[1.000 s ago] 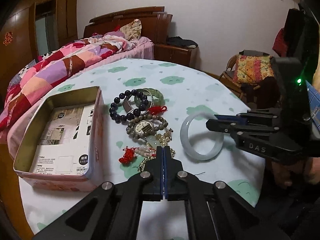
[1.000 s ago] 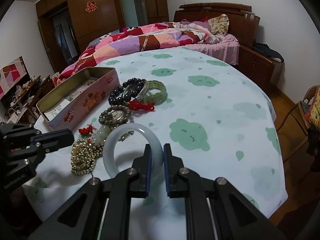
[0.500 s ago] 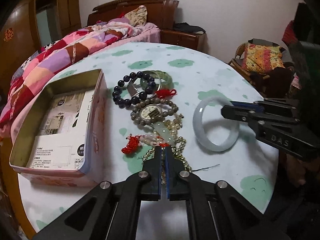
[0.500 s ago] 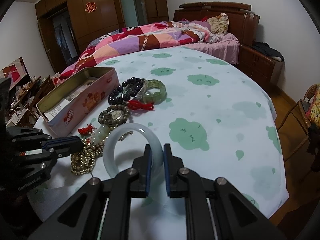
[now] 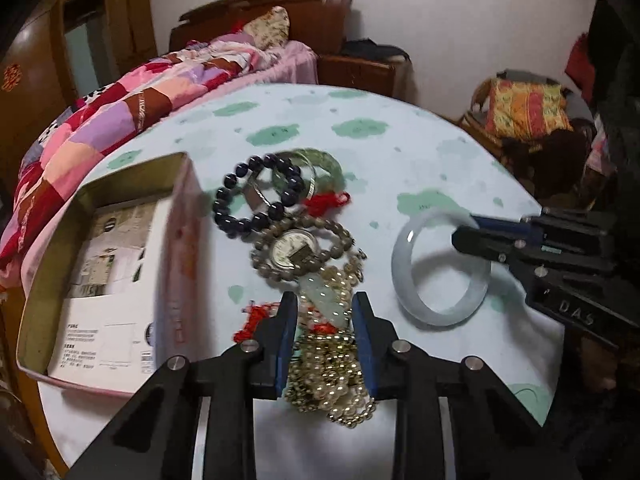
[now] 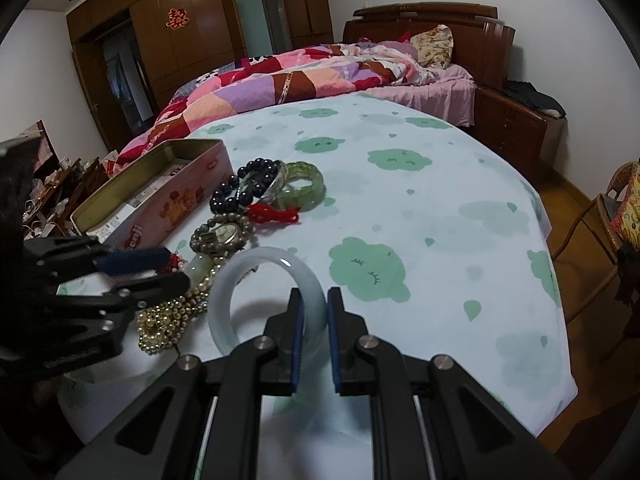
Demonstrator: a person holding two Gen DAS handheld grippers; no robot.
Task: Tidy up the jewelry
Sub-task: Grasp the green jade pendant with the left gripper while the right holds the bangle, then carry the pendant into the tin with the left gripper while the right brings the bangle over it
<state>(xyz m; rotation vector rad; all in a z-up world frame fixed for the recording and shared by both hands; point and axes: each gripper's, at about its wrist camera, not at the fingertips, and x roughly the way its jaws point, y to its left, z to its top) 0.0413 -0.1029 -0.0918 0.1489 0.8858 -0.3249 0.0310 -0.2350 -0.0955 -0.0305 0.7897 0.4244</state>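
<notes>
A pile of jewelry lies on the cloud-print tablecloth [image 6: 400,216]. It holds a dark bead bracelet [image 5: 224,208], a green bracelet [image 5: 332,164], a beaded watch [image 5: 294,246], a jade pendant [image 5: 324,296] and gold beads [image 5: 332,372]. My left gripper [image 5: 323,300] hovers low over the pendant and gold beads; its jaws are opening with the beads lying between them, not pinched. My right gripper [image 6: 315,296] is shut on the near rim of a white jade bangle [image 6: 272,258], which rests on the cloth. An open pink tin [image 5: 180,260] stands left of the pile.
A red tassel [image 5: 326,202] lies among the bracelets. Paper sheets line the bottom of the tin. A bed with a patchwork quilt [image 6: 280,80] stands behind the round table. A chair with a bright cushion [image 5: 524,108] is at the right, past the table edge.
My left gripper has come forward and down over the gold beads and pendant, and its shut jaws have parted. The right gripper still grips the bangle and has not moved.
</notes>
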